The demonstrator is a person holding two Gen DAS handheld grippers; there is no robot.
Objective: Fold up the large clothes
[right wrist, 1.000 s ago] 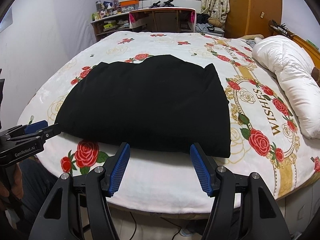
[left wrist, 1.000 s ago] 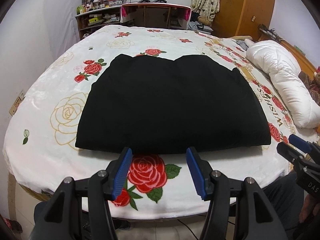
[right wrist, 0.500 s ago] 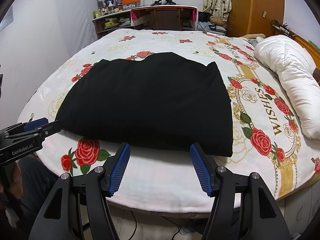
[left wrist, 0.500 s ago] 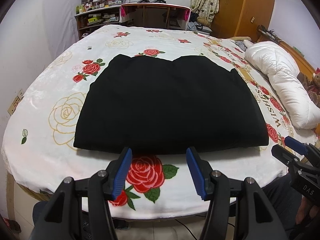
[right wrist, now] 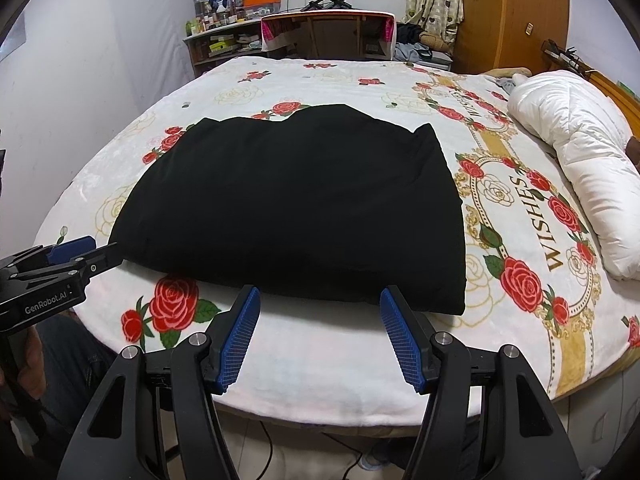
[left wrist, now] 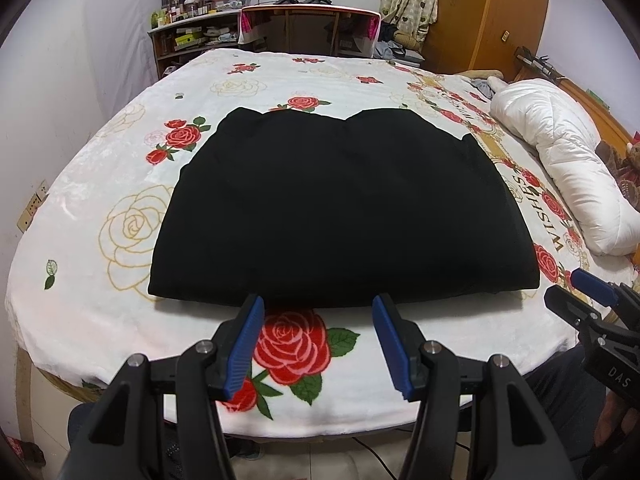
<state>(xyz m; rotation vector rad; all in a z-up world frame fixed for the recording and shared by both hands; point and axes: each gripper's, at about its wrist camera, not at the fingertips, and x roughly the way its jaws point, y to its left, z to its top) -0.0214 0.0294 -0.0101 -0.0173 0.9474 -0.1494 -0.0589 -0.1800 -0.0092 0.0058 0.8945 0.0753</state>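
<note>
A large black garment (left wrist: 340, 208) lies folded into a broad rectangle on the rose-patterned bedspread (left wrist: 100, 184); it also fills the middle of the right wrist view (right wrist: 296, 208). My left gripper (left wrist: 318, 306) hovers open just short of the garment's near edge, with nothing between its blue pads. My right gripper (right wrist: 320, 296) is open too, near the same edge toward the garment's right corner, empty. Each gripper shows in the other's view: the right one (left wrist: 592, 292) at the right margin, the left one (right wrist: 76, 254) at the left margin.
A white rolled duvet (left wrist: 568, 168) lies along the bed's right side by the wooden headboard (left wrist: 600, 120). Beyond the far edge stand a desk (left wrist: 308, 28), cluttered shelves (left wrist: 188, 32) and a wooden wardrobe (left wrist: 488, 12). The bed's near edge drops to a tiled floor.
Both views shift only slightly; the garment lies as before and both grippers stay open at the same width.
</note>
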